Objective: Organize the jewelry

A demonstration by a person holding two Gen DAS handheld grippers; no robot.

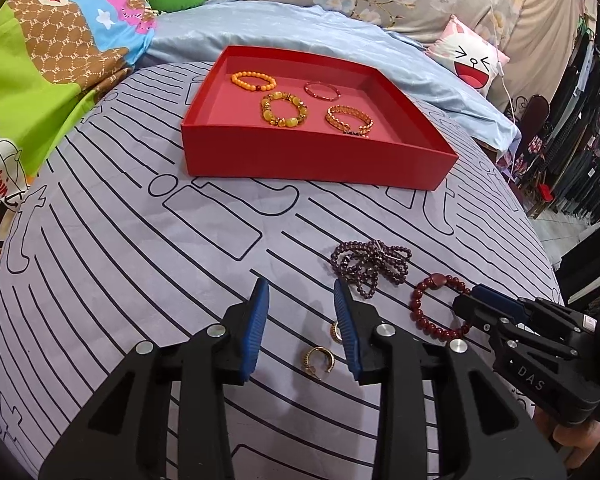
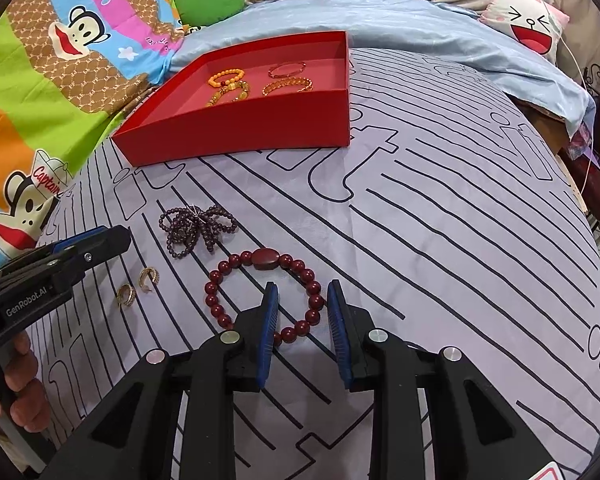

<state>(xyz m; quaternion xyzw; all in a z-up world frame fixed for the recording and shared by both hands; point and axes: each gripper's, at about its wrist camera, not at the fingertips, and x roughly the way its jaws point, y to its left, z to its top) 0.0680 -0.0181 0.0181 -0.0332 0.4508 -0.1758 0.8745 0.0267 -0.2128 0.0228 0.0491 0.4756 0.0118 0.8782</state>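
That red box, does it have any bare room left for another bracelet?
Yes. The red box is bare along its near wall and left side. Its far half is crowded: orange bead bracelet, yellow stone bracelet, thin red bangle, gold chain bracelet.

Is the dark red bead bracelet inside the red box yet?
No, the dark red bracelet lies on the striped sheet, outside the red box.
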